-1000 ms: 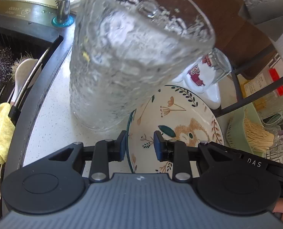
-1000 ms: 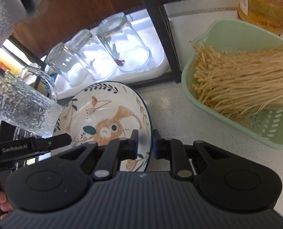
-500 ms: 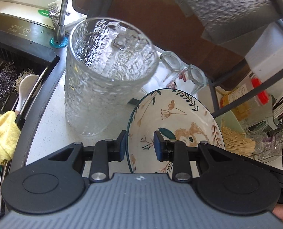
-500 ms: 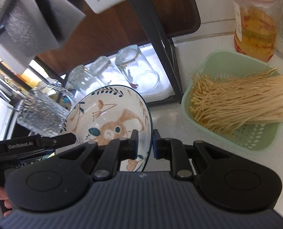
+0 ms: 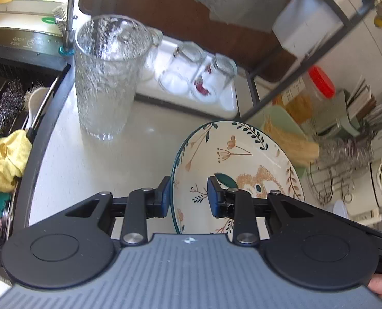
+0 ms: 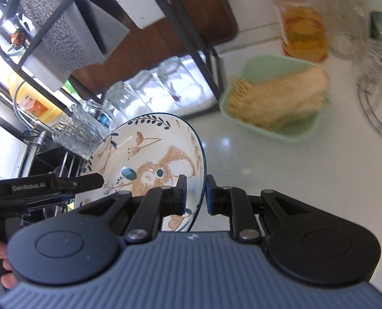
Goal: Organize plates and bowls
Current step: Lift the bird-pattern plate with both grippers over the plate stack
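A cream bowl with a blue rim, leaf border and a hedgehog drawing (image 5: pixel 245 164) is held off the white counter by both grippers. My left gripper (image 5: pixel 188 195) is shut on the bowl's left rim, one pad outside and one inside. My right gripper (image 6: pixel 194 193) is shut on the opposite rim of the same bowl (image 6: pixel 149 154). The left gripper's finger shows in the right wrist view (image 6: pixel 62 182). The bowl is tilted, its inside facing both cameras.
A tall textured glass (image 5: pixel 106 77) stands on the counter by the sink (image 5: pixel 16 82). Upturned glasses (image 5: pixel 198 77) sit on a white tray under a black rack (image 6: pixel 185 31). A green basket of enoki mushrooms (image 6: pixel 275 105), a red-lidded jar (image 6: pixel 299 20) and a wire stand (image 5: pixel 327 180) are at the right.
Both grippers have lifted the bowl up and back from the counter. The tall glass, the tray and the mushroom basket now look farther away and lower.
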